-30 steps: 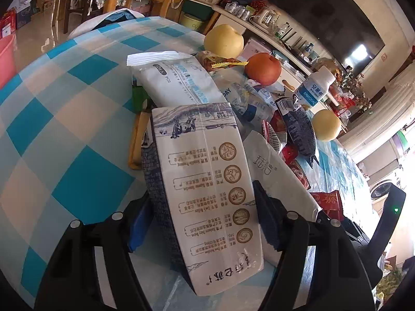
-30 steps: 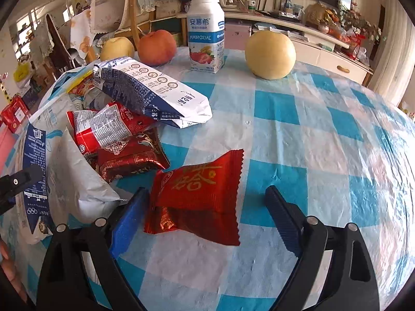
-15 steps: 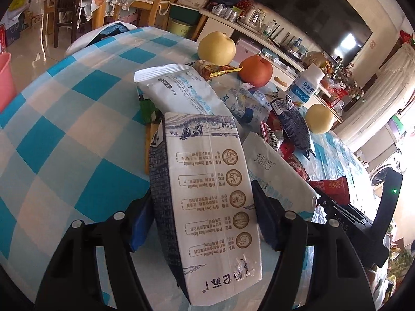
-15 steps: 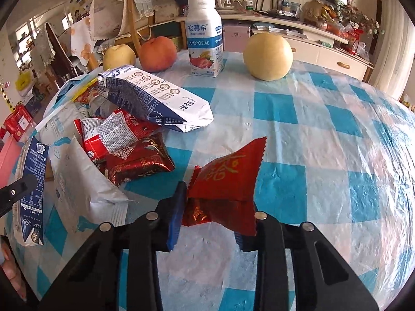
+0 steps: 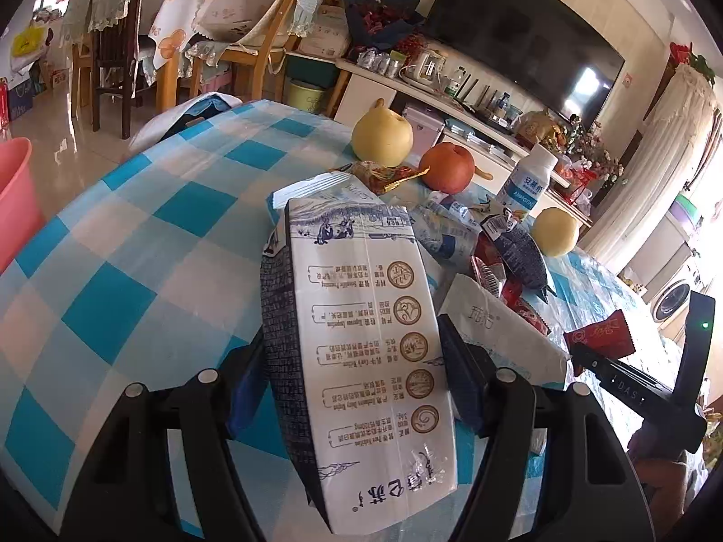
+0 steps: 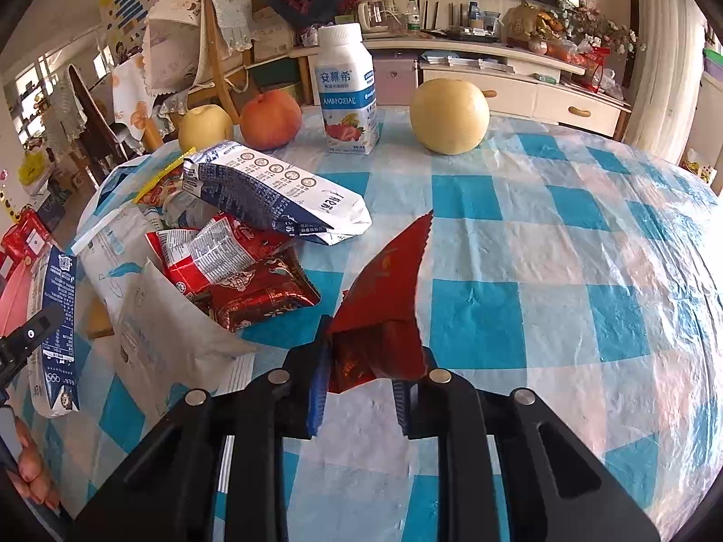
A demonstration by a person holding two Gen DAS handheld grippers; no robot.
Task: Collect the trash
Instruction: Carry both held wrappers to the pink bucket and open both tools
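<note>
Right tool [image 6: 359, 372] has just clamped and lifted the red wrapper [image 6: 384, 289] off the worktop [image 6: 565, 271] — left tool [image 5: 352, 384] stays clamped on a milk pouch [image 5: 366, 343] — both ready to bin

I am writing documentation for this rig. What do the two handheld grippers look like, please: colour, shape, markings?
Both the left gripper and the right gripper are matte black plastic with two broad arms, silver round screw heads at the joints and blue ribbed pads on the fingers. Seen from the left wrist view, the right gripper's body carries small white lettering and a lit green light. No cables or sleeves are visible.
</note>
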